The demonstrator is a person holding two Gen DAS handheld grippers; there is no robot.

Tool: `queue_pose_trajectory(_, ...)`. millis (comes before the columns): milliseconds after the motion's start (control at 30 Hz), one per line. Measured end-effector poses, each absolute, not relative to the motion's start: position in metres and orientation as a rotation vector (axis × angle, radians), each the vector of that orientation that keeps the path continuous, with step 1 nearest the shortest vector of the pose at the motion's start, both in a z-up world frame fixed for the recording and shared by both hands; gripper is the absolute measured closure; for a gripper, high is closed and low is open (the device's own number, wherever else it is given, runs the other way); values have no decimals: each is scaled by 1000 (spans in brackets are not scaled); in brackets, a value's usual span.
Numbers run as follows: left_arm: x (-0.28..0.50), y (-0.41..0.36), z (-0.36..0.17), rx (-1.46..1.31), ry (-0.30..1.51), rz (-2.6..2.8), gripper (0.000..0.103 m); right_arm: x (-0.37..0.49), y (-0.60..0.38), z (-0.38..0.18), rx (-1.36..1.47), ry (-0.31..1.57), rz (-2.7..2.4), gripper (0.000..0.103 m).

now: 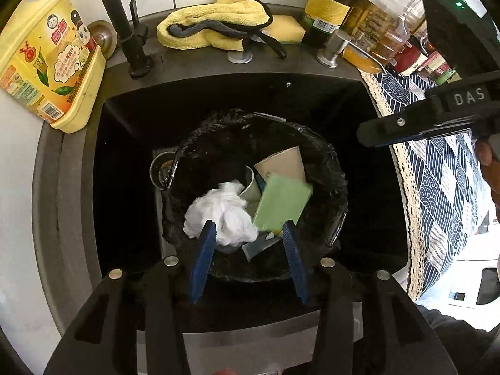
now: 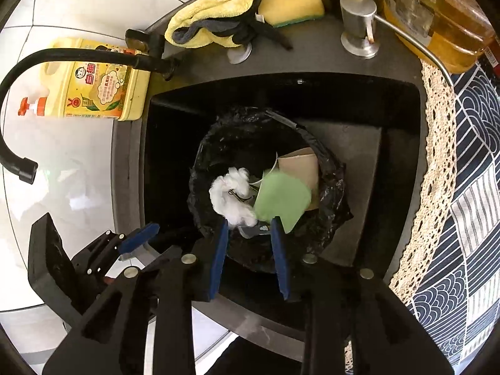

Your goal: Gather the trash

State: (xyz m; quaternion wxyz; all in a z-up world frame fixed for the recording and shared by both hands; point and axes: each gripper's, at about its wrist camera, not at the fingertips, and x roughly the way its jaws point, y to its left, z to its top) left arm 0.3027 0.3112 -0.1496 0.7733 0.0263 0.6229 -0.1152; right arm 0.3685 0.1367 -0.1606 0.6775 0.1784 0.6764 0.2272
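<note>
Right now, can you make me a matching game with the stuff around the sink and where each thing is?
Things:
1. white tissue
2. yellow cloth
3. yellow soap bottle
4. patterned mat

Places:
A. counter left of the sink
B. inside the black trash bag
C. counter right of the sink
D. ledge behind the sink, beside the sponge

Pairs: 1-B, 2-D, 3-A, 4-C
</note>
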Motion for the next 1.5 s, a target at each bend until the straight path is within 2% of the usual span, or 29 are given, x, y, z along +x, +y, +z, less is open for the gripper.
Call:
queue_pose_trajectory(100,302,311,-150,62,1351,-251,59,368,134,-158,405,1513,503,73)
queue_pose_trajectory(233,300,311,-146,56,1340,-253,51,361,129,-155,403,1510,502,73)
queue_pose_trajectory(567,288,303,-134,45,1320,-240,51,335,103,-134,380,1488,486,67)
queue_pose_trajectory(700,277,292,-127,49,1304,-232,50,322,89,-125,383,1470,488,59)
queue_pose_trajectory(767,272,288,-121,42,1291,-226,43,314,81,-120,384,1458,492,59)
queue_pose_trajectory(867,265,278,-112,38,1272,-214,40,306,69,-116,379,1447,497,58)
queue_pose_trajectory(1067,246,248,-93,39,1244,-182,39,284,38,-106,352,1422,530,56)
queue_pose_trajectory(1167,235,231,-84,28,1224,-159,31,274,22,-101,328,1411,552,56)
queue_pose_trajectory(1500,193,158,-60,-2,1182,-93,31,224,-55,-80,215,1362,604,53)
